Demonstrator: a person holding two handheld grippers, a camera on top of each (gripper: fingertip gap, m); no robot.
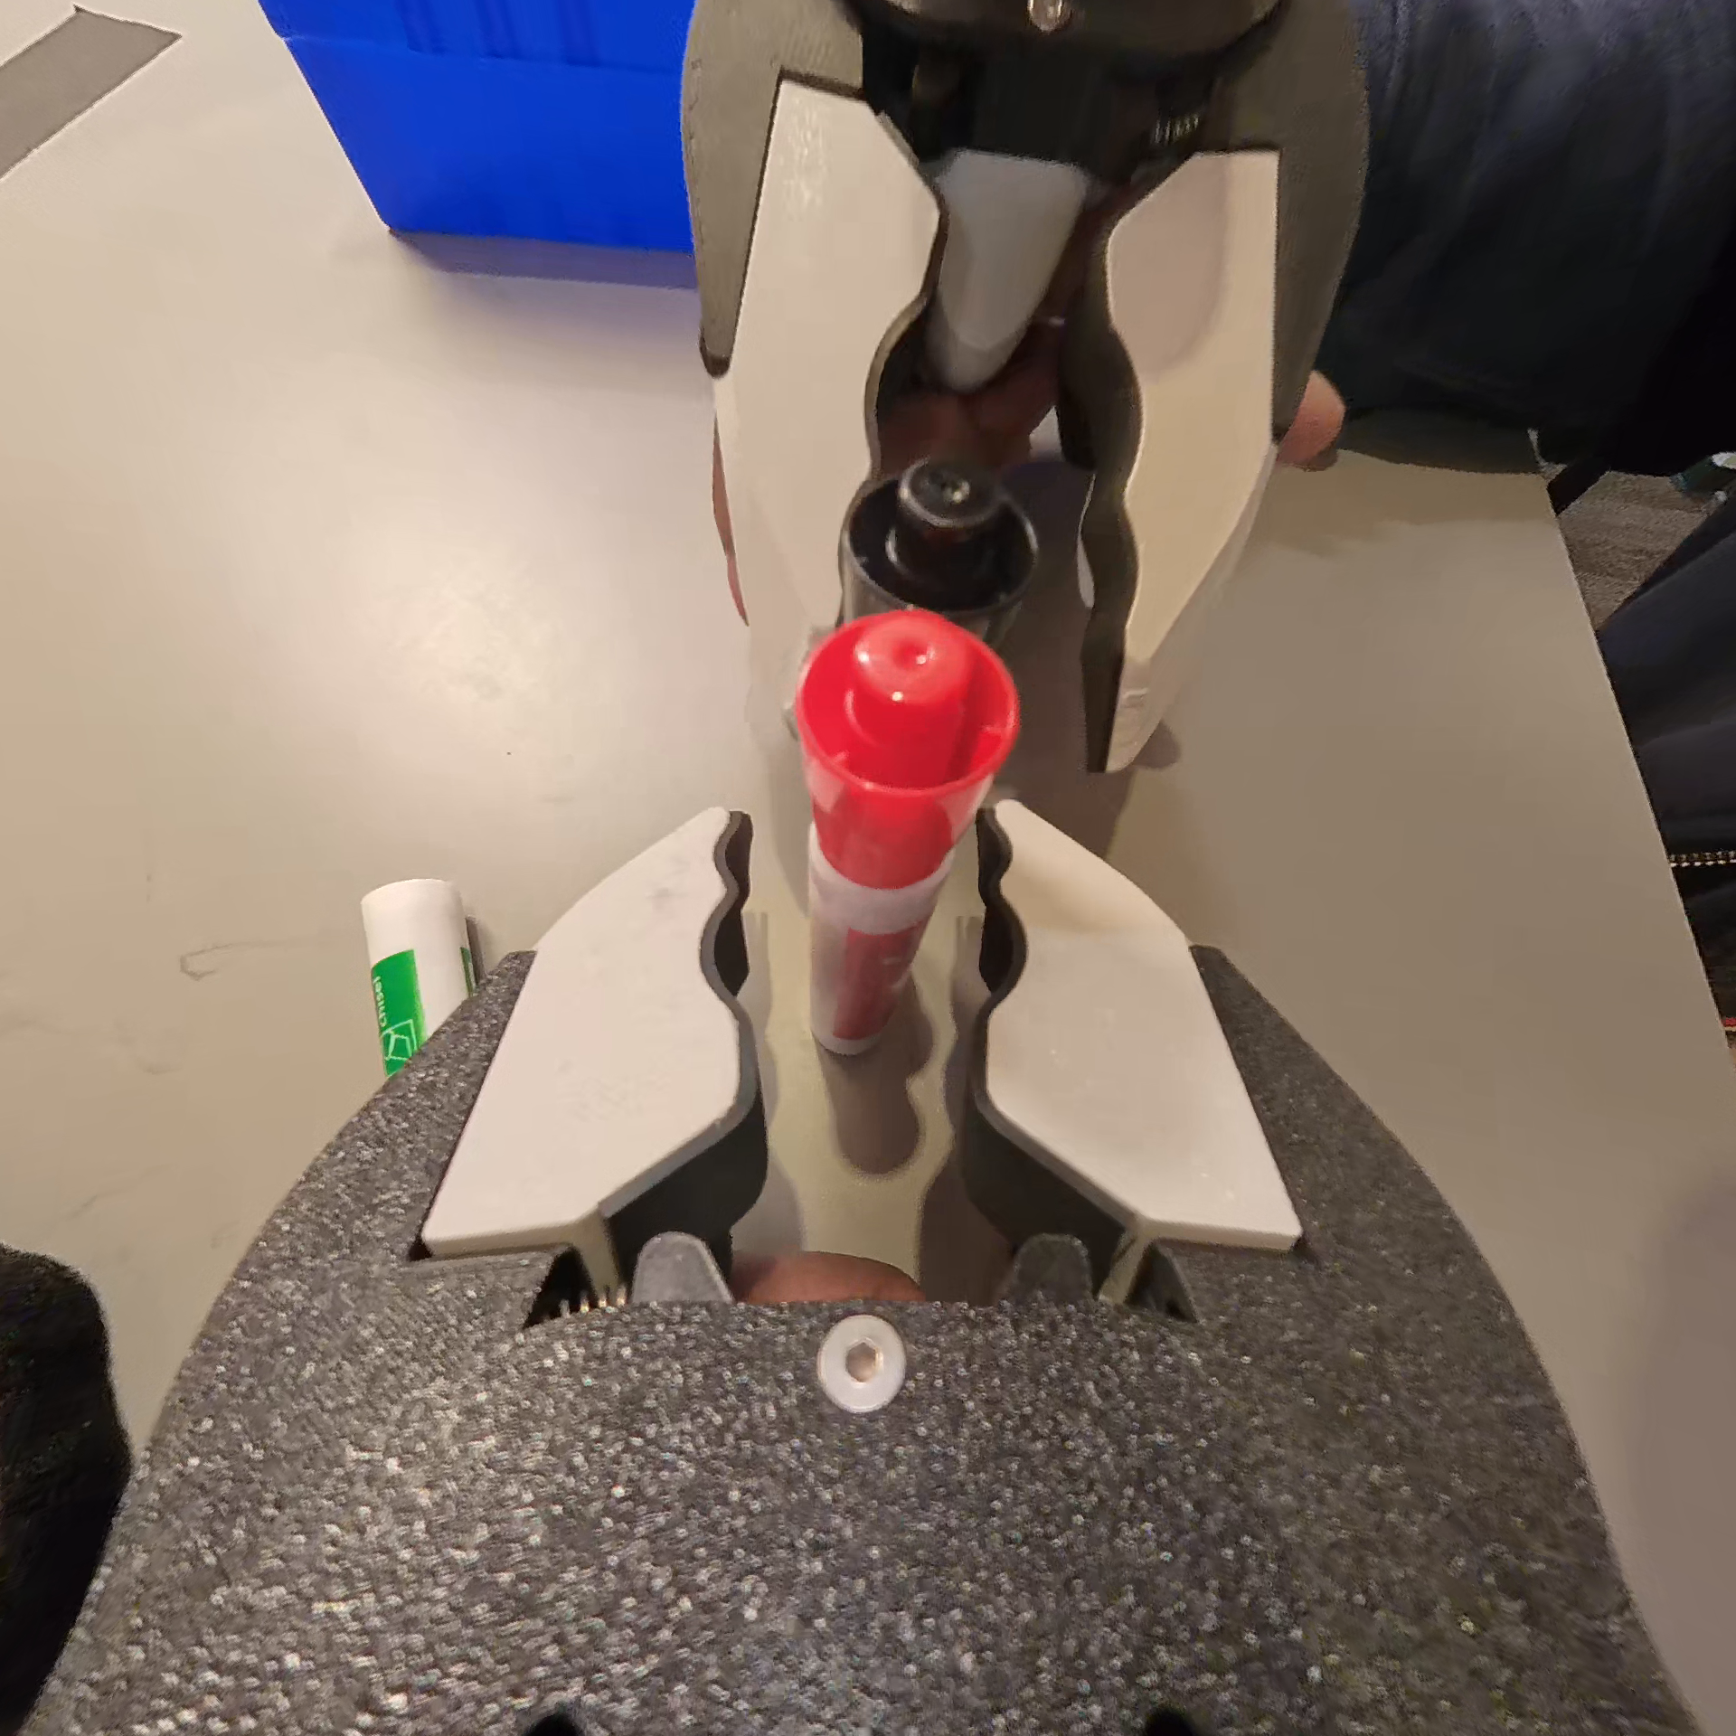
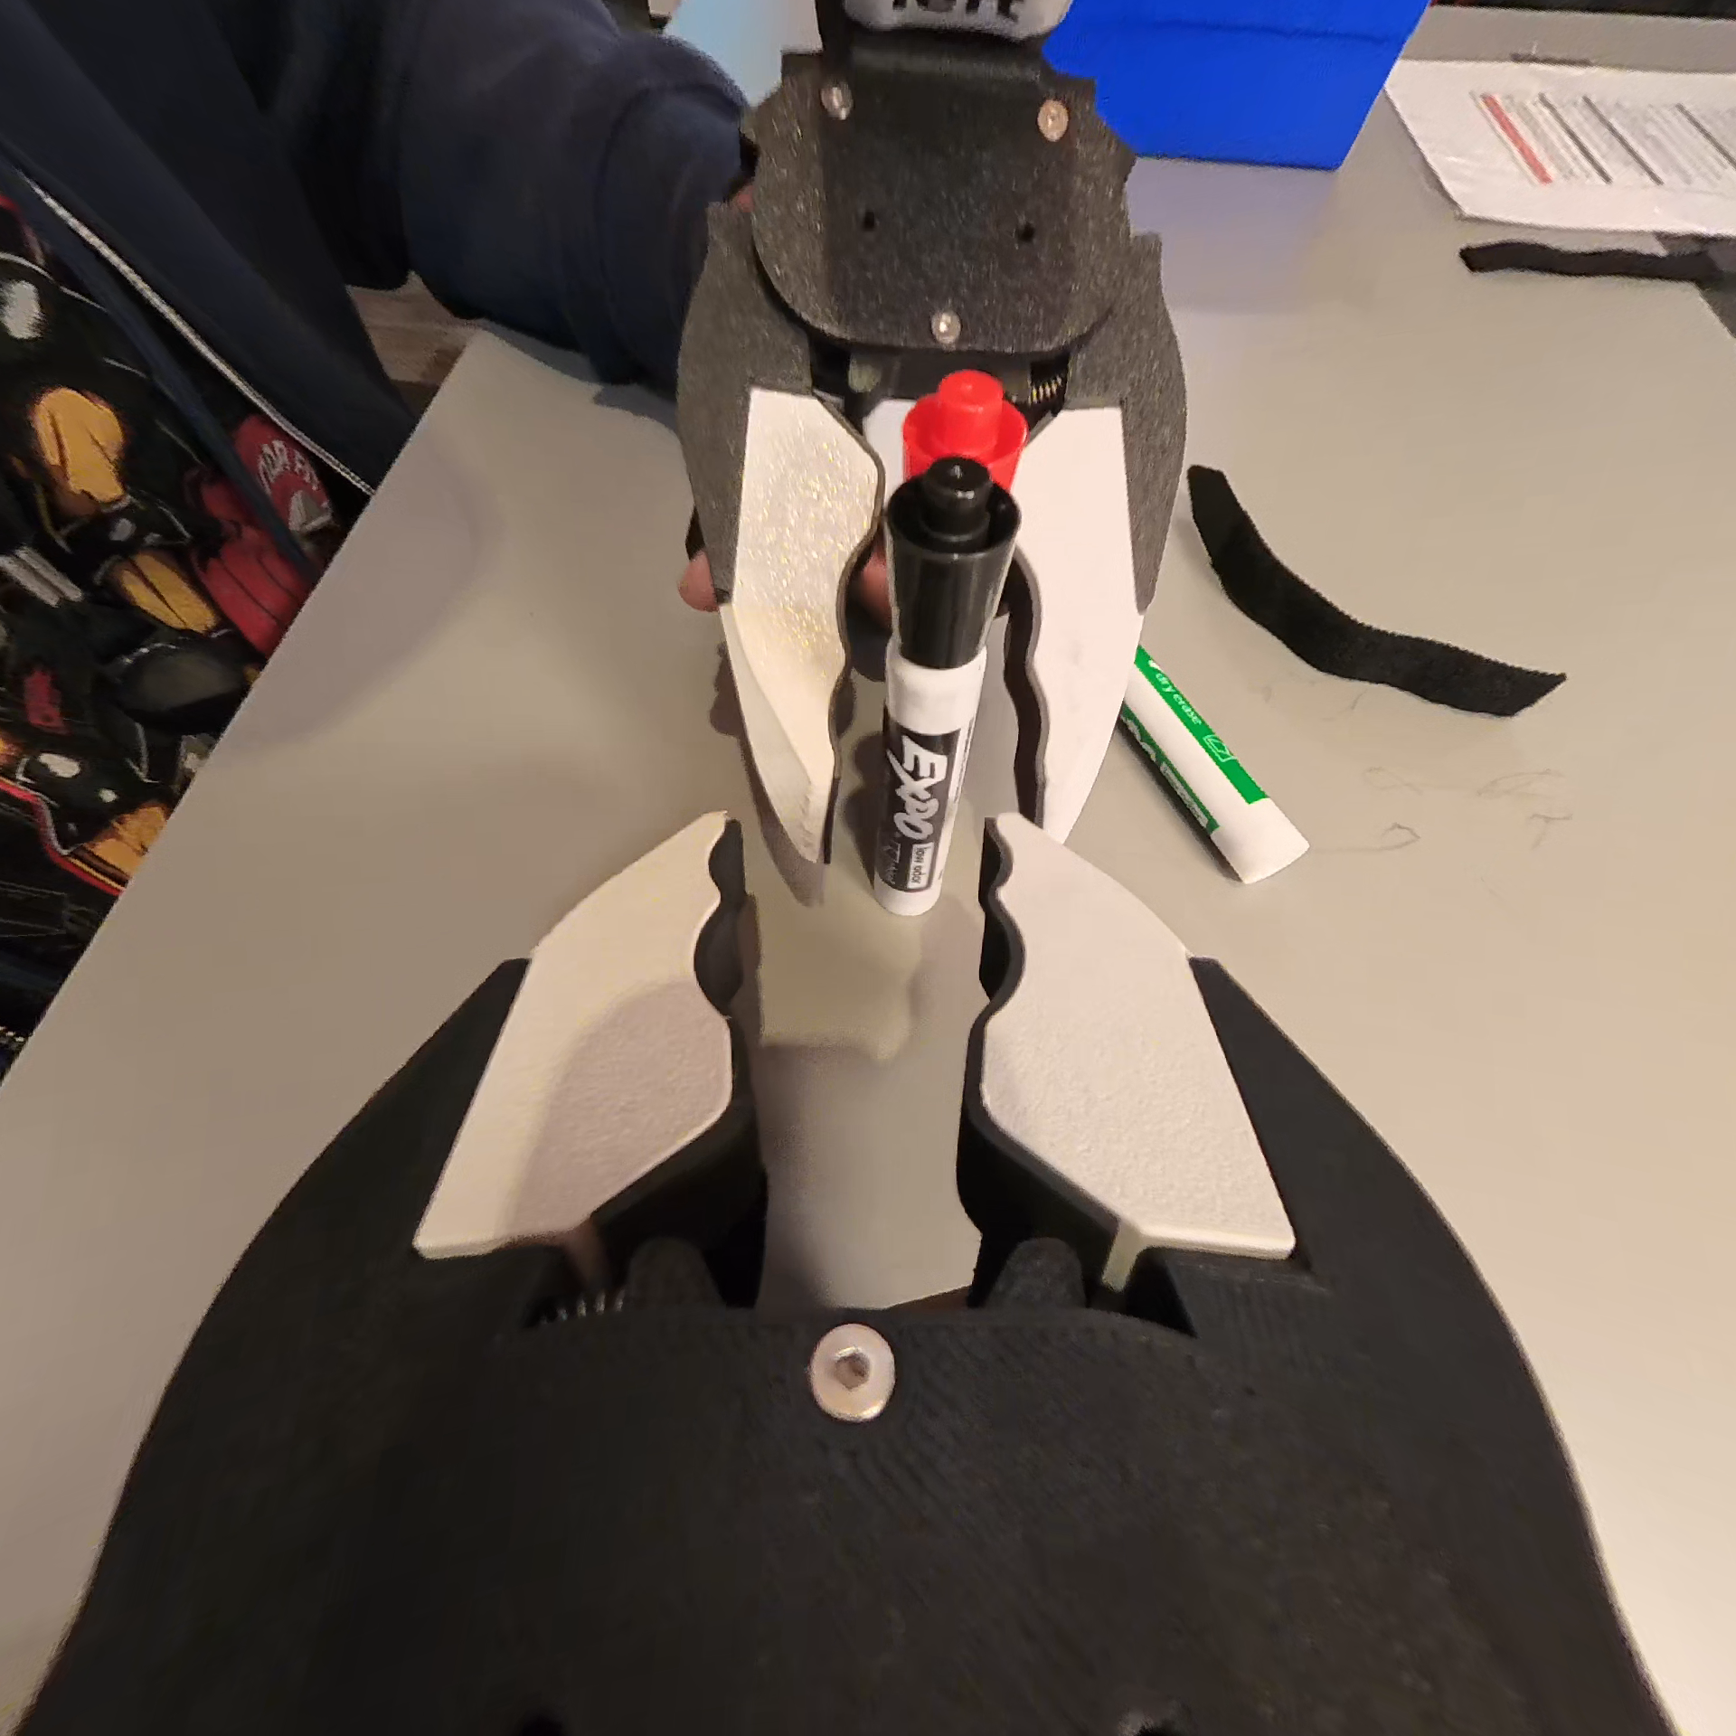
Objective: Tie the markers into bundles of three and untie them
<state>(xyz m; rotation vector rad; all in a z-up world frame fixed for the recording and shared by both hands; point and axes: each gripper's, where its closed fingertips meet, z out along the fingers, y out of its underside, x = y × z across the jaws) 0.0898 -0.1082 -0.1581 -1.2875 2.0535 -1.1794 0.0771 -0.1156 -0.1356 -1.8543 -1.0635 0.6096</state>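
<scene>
A red marker [image 1: 892,751] stands upright on the grey table [image 1: 376,564], between the fingers of my left gripper [image 1: 864,817]. The left gripper is open, with a gap on both sides of the marker. A black marker [image 2: 939,658] stands upright just past my right gripper [image 2: 860,827], which is also open and does not touch it. The two grippers face each other tip to tip. The black marker [image 1: 939,545] also shows in the left wrist view, and the red marker [image 2: 963,423] in the right wrist view. A green marker [image 2: 1212,761] lies flat beside them.
A black strap [image 2: 1362,639] lies on the table to the right, and another strap [image 2: 1597,258] lies farther back. A blue bin [image 2: 1221,75] and a sheet of paper [image 2: 1578,141] are at the back. A person's dark sleeve [image 2: 423,141] is at the table edge. The grippers are tip to tip, or close to it.
</scene>
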